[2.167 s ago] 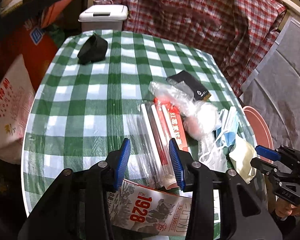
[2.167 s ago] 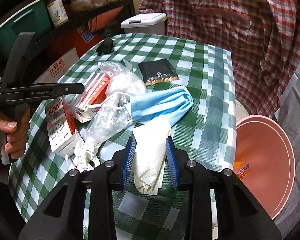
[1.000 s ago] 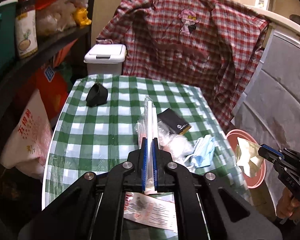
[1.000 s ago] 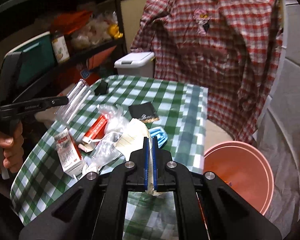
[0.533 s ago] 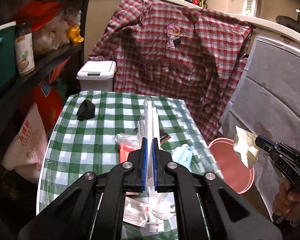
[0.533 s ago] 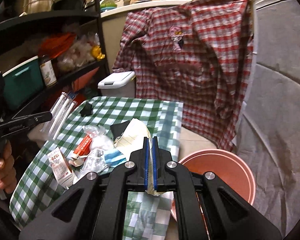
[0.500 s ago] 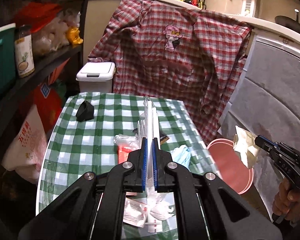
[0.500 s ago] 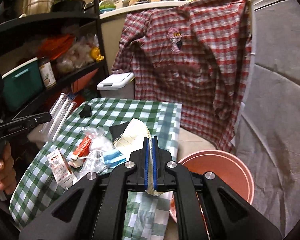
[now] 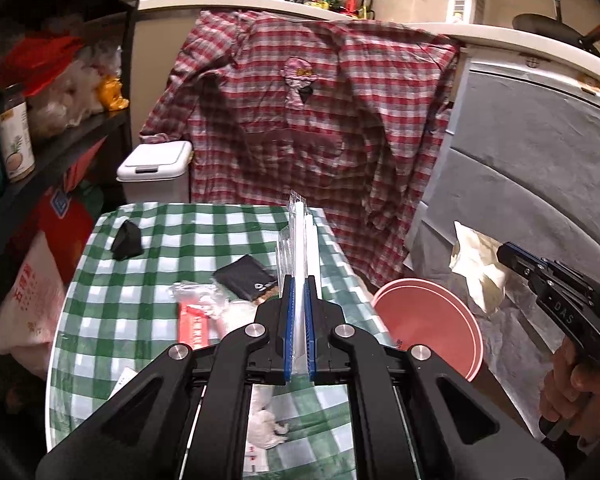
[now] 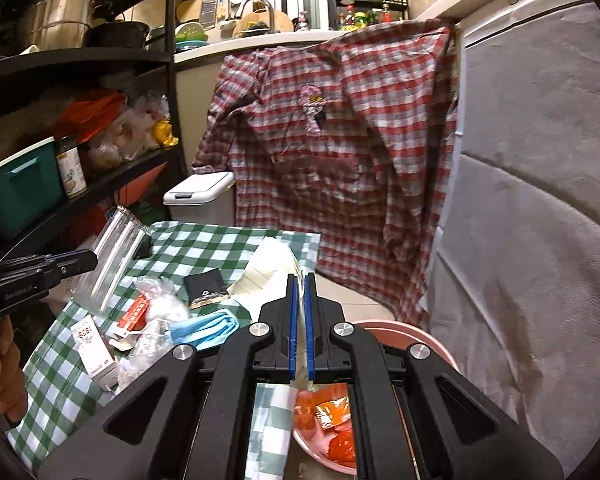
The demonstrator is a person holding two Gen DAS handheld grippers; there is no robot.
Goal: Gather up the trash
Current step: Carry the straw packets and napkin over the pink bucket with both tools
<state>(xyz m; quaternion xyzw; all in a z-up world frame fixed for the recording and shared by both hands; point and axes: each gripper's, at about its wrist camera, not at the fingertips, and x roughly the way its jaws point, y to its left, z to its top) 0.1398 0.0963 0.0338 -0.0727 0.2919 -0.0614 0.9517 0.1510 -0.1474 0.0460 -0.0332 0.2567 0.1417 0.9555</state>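
Observation:
My left gripper (image 9: 299,280) is shut on a clear plastic pack of white sticks (image 9: 300,236), held up above the green checked table (image 9: 148,312). That same pack (image 10: 112,252) shows at the left of the right wrist view, in the left gripper (image 10: 88,260). My right gripper (image 10: 299,278) is shut on a crumpled cream paper (image 10: 268,276), lifted over the pink basin (image 10: 428,344). The left wrist view shows that paper (image 9: 476,264) hanging from the right gripper (image 9: 504,252) above the basin (image 9: 432,320). Orange wrappers (image 10: 332,416) lie inside the basin.
On the table lie a blue face mask (image 10: 204,328), a red box (image 9: 192,324), a clear bag (image 10: 160,300), a black pouch (image 9: 248,276), a small carton (image 10: 92,344) and a black wedge (image 9: 126,240). A white lidded bin (image 9: 154,168), a plaid shirt (image 9: 312,128) and shelves (image 10: 76,184) stand around.
Both grippers closed on their items on the table, then rose. The left one lifted the stick pack; the right one carried the paper rightward over the pink basin.

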